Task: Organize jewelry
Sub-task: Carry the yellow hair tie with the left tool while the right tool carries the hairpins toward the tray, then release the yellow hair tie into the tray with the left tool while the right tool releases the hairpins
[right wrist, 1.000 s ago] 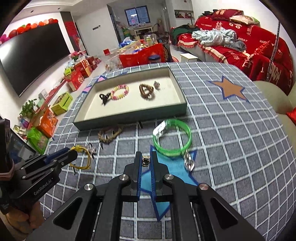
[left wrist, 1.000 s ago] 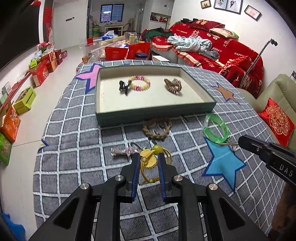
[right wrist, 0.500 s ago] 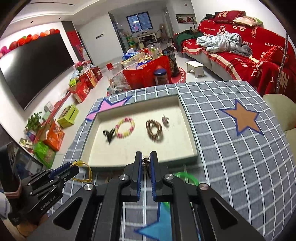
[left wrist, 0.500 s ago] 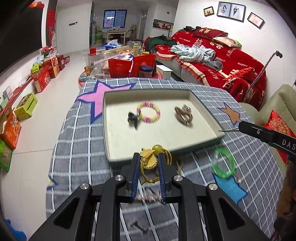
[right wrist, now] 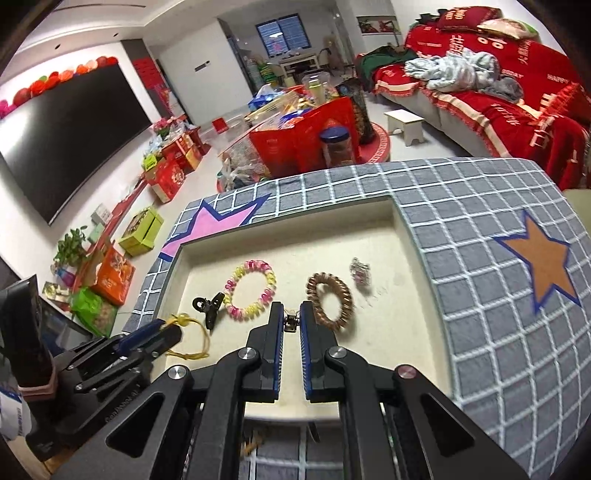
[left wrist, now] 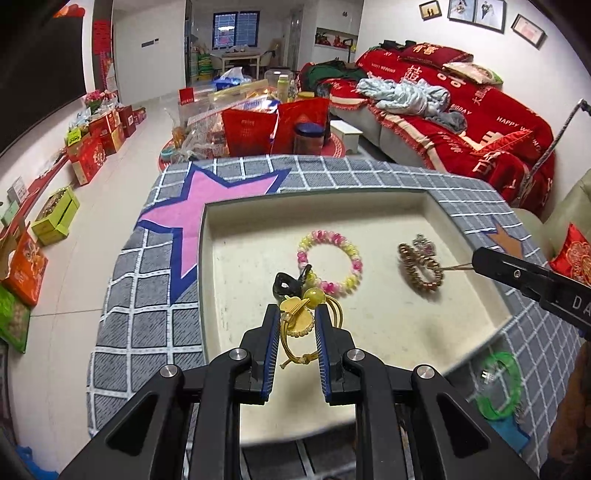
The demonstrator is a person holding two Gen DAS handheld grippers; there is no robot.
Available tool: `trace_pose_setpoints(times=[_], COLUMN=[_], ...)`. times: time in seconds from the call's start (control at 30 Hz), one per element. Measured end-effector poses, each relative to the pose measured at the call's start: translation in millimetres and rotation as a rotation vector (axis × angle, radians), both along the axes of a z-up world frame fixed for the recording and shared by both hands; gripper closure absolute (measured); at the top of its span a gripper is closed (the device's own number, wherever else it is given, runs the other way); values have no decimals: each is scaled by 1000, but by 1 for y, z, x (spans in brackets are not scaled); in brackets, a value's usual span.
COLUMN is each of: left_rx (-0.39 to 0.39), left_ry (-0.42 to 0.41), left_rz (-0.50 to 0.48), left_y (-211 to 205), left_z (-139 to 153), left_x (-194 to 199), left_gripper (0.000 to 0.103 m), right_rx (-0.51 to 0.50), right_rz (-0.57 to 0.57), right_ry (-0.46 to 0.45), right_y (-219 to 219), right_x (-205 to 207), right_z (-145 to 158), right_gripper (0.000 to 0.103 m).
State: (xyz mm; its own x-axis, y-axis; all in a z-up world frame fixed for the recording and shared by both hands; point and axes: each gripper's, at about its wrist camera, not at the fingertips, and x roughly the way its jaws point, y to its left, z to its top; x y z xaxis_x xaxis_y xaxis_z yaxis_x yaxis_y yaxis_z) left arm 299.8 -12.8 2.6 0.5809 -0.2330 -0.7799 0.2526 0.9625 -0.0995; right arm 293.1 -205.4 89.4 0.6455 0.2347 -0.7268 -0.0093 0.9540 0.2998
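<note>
Home living room, red-draped sofa point(left wrist: 461, 122), wall television point(right wrist: 70, 129), framed photos point(left wrist: 476, 14)

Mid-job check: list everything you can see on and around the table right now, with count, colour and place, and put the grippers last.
Shallow tray: one, cream inside, on the grey checked tablecloth.
Beaded bracelet: one, pink and yellow, tray middle.
Coiled hair tie: one, bronze, tray right of the beads.
Small sparkly charm: one, silvery pink, beside the bronze coil.
Black clip: one, tray left of the beads.
Plastic bangle: one, green, on the cloth outside the tray's near right corner.
Yellow cord hair tie with bead and disc: one, held over the tray.
Small metal clasp piece: one, too small to identify, held over the tray.
Left gripper: shut on the yellow tie.
Right gripper: shut on the clasp piece.
</note>
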Motion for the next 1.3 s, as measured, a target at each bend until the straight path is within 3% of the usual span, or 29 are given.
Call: trace_pose_setpoints(times=[0.23,0.77,1.13,1.2,1.3], left_rx=[21,91,126,124,120], left_ry=[44,66,44,46,48], left_rz=[-12,-26,-18,-13,-4], left_y=[-4,-20,-25,-25,-24], left_z=[-22,-35,-35,-35,-34], left_x=[8,21,22,22,20], left_gripper=[66,66,66,66,66], right_rx=[-47,-117,-115,-98,-60], right_rz=[52,46,16,14,16], right_ry=[24,127,155,157,151], right_y=[19,12,2,1,-1], right_x=[13,32,41,39,35], right_z=[-21,-56,-57,-56,-52], right_gripper=[94,94,92,89,57])
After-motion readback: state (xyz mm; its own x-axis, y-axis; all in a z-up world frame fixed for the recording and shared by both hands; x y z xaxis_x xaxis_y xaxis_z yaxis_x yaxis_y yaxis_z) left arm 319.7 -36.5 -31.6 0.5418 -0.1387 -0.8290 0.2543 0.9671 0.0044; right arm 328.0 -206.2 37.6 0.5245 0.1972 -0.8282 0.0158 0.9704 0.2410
